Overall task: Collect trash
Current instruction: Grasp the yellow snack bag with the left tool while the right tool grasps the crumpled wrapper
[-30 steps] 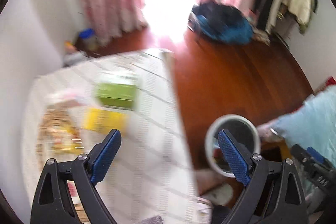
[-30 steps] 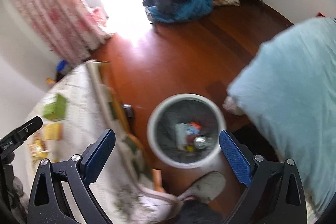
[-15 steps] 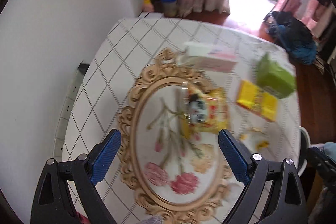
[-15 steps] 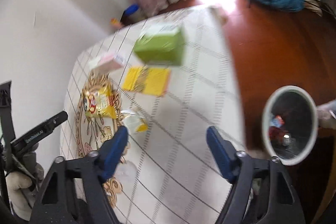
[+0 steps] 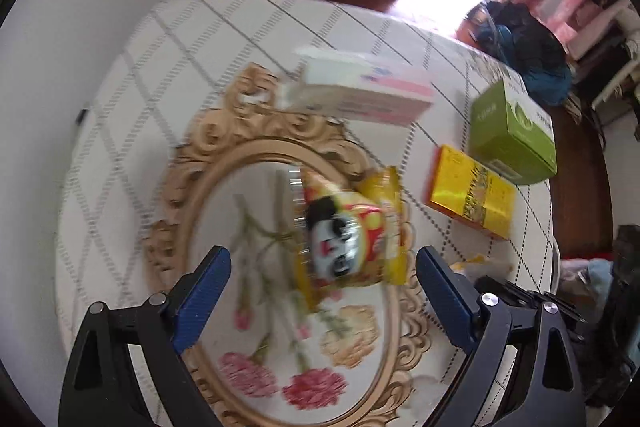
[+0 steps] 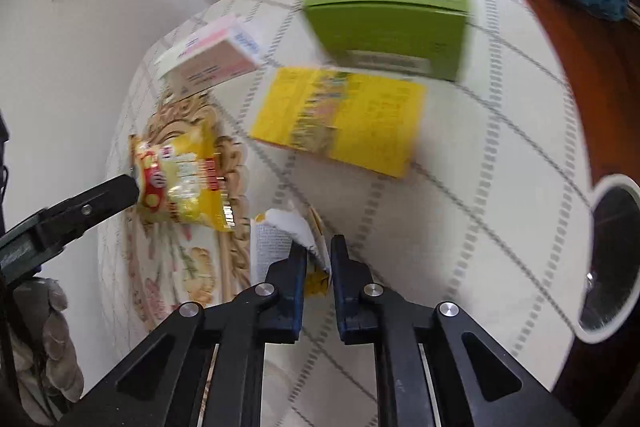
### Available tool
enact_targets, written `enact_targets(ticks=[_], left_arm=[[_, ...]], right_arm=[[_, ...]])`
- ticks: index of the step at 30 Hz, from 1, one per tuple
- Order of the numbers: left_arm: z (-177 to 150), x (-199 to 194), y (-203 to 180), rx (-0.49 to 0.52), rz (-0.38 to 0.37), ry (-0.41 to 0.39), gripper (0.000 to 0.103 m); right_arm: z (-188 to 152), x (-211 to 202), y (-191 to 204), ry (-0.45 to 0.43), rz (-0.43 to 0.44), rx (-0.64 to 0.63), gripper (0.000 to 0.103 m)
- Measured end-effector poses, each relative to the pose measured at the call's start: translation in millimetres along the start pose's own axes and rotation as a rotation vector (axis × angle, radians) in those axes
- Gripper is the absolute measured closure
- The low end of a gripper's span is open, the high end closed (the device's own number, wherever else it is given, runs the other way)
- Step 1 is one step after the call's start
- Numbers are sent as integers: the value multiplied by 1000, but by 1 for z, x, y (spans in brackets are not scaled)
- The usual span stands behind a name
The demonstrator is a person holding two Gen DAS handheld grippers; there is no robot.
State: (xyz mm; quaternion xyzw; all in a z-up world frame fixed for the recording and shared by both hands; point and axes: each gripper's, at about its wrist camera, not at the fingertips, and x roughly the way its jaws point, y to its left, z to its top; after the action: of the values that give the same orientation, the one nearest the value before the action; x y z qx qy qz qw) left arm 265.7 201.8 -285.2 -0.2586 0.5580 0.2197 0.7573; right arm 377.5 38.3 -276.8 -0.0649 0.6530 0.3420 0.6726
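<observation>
The right gripper (image 6: 319,259) is pinching a crumpled wrapper (image 6: 280,235) on the table (image 6: 480,227), evidently for the bin (image 6: 612,255) beside it. The left gripper (image 5: 320,291), jaws apart, is straddling the snack bag (image 5: 352,227).

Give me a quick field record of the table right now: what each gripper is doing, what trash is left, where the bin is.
left gripper: open, above the yellow snack bag, not gripping it
right gripper: shut on a white and yellow wrapper
snack bag: lying on the gold-framed floral mat
boxes on table: pink and white box, yellow box, green box
bin: white rim, on the floor past the table edge, right side of the right wrist view
table: white cloth with grid lines
</observation>
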Motion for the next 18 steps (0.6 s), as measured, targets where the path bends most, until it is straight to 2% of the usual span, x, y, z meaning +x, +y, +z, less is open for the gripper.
enact_targets(ticks=[4, 5, 7, 12, 16, 18], left_arm=[[6, 19, -17, 42, -13, 15, 10], [7, 22, -20, 47, -11, 10, 16], [7, 24, -25, 66, 23, -9, 48], [-14, 13, -24, 64, 48, -71, 54], [-38, -4, -18, 50, 87, -75, 54], [-46, -22, -19, 59, 101, -109, 54]], right_arm=[[-9, -17, -21, -24, -29, 43, 94], [-12, -21, -26, -29, -41, 49, 94], [-14, -28, -32, -34, -67, 54, 94], [-22, -46, -41, -64, -112, 30, 95], [-35, -54, -42, -70, -98, 56, 95], [-38, -63, -39, -83, -92, 51, 95]])
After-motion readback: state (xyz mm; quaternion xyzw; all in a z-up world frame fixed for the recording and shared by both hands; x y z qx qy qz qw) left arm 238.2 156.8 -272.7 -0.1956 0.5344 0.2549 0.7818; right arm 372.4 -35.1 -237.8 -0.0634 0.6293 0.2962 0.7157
